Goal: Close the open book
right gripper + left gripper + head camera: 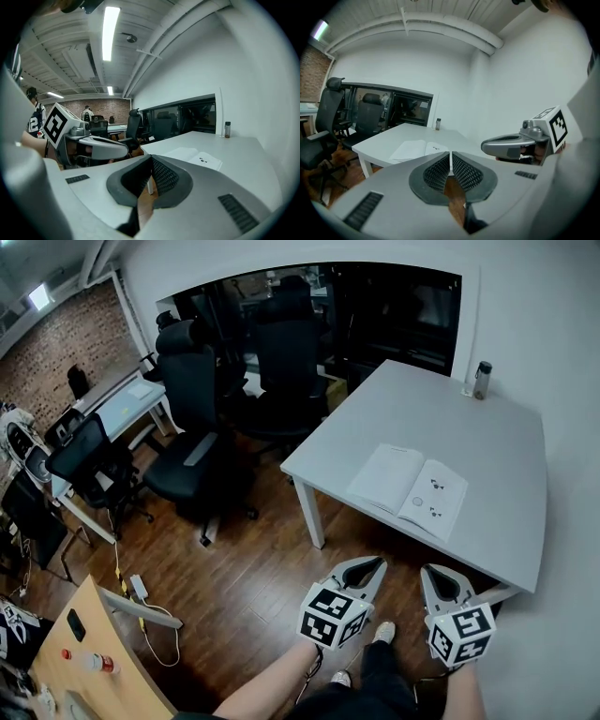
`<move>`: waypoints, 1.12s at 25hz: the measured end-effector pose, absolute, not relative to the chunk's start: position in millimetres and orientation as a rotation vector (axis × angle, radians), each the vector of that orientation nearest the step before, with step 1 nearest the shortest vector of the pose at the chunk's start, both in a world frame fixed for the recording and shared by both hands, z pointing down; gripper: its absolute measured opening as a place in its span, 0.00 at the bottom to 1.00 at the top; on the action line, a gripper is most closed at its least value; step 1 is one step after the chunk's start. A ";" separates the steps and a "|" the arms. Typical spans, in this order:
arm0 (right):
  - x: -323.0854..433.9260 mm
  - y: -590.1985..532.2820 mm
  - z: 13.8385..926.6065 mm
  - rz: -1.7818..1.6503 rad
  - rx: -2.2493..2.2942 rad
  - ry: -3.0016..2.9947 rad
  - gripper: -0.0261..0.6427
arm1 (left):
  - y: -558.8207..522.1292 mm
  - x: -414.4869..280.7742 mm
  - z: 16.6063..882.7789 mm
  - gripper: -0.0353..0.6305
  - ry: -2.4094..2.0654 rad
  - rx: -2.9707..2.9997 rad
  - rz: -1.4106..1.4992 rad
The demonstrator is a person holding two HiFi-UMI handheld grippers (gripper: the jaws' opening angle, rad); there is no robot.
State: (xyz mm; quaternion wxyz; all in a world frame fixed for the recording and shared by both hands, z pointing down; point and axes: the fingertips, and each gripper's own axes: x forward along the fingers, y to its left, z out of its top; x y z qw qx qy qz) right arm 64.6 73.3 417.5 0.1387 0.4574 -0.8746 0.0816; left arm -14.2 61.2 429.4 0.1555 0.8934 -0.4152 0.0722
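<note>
Bare table (497, 451) round the book (410, 490); bottle (482, 380) at far corner

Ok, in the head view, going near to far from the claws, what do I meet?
The left claw and right claw side by side, both shut → near edge of the white table → open book → bottle at the far edge.
</note>
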 end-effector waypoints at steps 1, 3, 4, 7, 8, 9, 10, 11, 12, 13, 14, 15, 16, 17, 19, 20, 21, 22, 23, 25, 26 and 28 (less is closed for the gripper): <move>62.7 62.2 420.1 0.240 1.310 -2.533 0.05 | 52.0 -15.8 432.6 0.08 -1.199 2.551 0.221; 60.4 38.7 424.9 0.242 1.288 -2.539 0.05 | 32.8 -17.0 438.8 0.08 -1.213 2.540 0.254; 59.5 26.4 427.2 0.240 1.277 -2.541 0.05 | 22.2 -17.2 442.2 0.08 -1.218 2.535 0.269; 57.9 -11.1 434.0 0.225 1.235 -2.549 0.05 | -13.7 -17.1 452.5 0.08 -1.237 2.515 0.298; 58.3 -23.1 437.3 0.224 1.217 -2.551 0.05 | -26.4 -16.7 456.0 0.08 -1.249 2.507 0.304; 59.4 -34.8 441.5 0.226 1.199 -2.551 0.05 | -39.1 -16.1 459.8 0.08 -1.262 2.498 0.310; 60.9 -46.0 446.1 0.232 1.182 -2.550 0.05 | -51.6 -15.3 464.0 0.08 -1.274 2.486 0.319; 62.2 -56.3 451.1 0.240 1.164 -2.546 0.05 | -63.2 -14.3 468.6 0.08 -1.283 2.473 0.330; 62.9 -65.0 456.0 0.250 1.143 -2.543 0.05 | -73.4 -13.3 473.5 0.08 -1.290 2.458 0.343; 62.7 -72.0 460.8 0.259 1.117 -2.540 0.05 | -82.1 -12.6 478.2 0.08 -1.297 2.442 0.356; 62.0 -77.8 465.3 0.270 1.089 -2.539 0.05 | -89.8 -12.1 482.4 0.08 -1.304 2.427 0.369; 61.1 -83.2 469.4 0.279 1.065 -2.539 0.05 | -97.1 -12.2 486.0 0.08 -1.313 2.414 0.381; 60.3 -89.0 473.3 0.288 1.047 -2.539 0.05 | -104.4 -12.8 489.4 0.08 -1.321 2.402 0.392; 59.6 -95.3 477.5 0.297 1.036 -2.538 0.05 | -111.7 -14.1 493.5 0.08 -1.330 2.392 0.406; 58.1 -106.3 488.4 0.322 1.020 -2.530 0.05 | -124.7 -18.5 505.6 0.08 -1.343 2.369 0.438; 57.0 -110.4 494.9 0.336 1.012 -2.524 0.05 | -130.2 -21.8 512.9 0.08 -1.346 2.356 0.454; 55.9 -114.2 501.3 0.349 1.006 -2.514 0.05 | -135.6 -25.9 520.2 0.08 -1.349 2.343 0.468; 54.9 -118.2 507.2 0.359 1.002 -2.502 0.05 | -141.5 -30.8 527.1 0.08 -1.352 2.329 0.478; 54.2 -122.7 512.4 0.369 1.002 -2.488 0.05 | -148.3 -36.2 533.9 0.08 -1.354 2.315 0.487; 52.7 -132.9 521.7 0.385 1.013 -2.459 0.05 | -164.3 -47.9 547.8 0.08 -1.356 2.296 0.507; 51.6 -137.3 526.1 0.394 1.023 -2.444 0.05 | -172.1 -54.1 554.8 0.08 -1.353 2.288 0.520; 48.7 -145.8 534.7 0.412 1.052 -2.407 0.05 | -186.5 -66.5 568.6 0.08 -1.345 2.274 0.543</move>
